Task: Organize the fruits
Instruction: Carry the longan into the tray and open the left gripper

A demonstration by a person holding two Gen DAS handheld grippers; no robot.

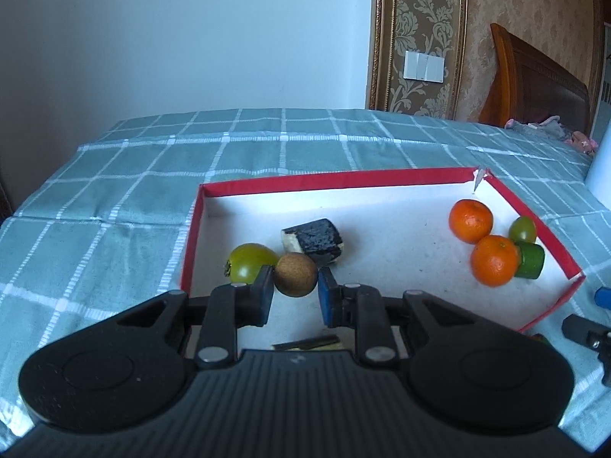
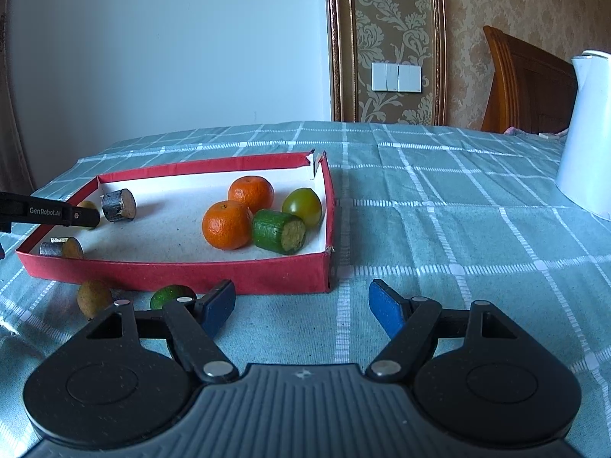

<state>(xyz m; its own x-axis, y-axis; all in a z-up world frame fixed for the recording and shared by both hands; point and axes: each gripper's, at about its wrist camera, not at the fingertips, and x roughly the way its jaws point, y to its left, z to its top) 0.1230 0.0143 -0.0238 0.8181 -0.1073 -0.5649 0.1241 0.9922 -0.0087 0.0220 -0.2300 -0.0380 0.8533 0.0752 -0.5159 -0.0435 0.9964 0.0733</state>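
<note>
A shallow red box [image 1: 343, 180] with a white floor lies on the checked cloth; it also shows in the right wrist view [image 2: 183, 271]. My left gripper [image 1: 296, 286] is shut on a small round brown fruit [image 1: 295, 279] and holds it over the box's near left part. Behind it lie a green tomato [image 1: 250, 267] and a dark cylinder piece [image 1: 313, 244]. Two oranges [image 1: 470, 220] [image 1: 494, 265], a small green tomato [image 1: 522, 229] and a green cylinder piece [image 1: 530, 265] sit at the right end. My right gripper [image 2: 301, 307] is open and empty over the cloth in front of the box.
In the right wrist view a brown fruit [image 2: 94, 297] and a green fruit [image 2: 172, 295] lie on the cloth before the box. A second dark cylinder [image 2: 63, 248] lies in its near left corner. A white kettle [image 2: 588, 133] stands at the right. Wall and headboard are behind.
</note>
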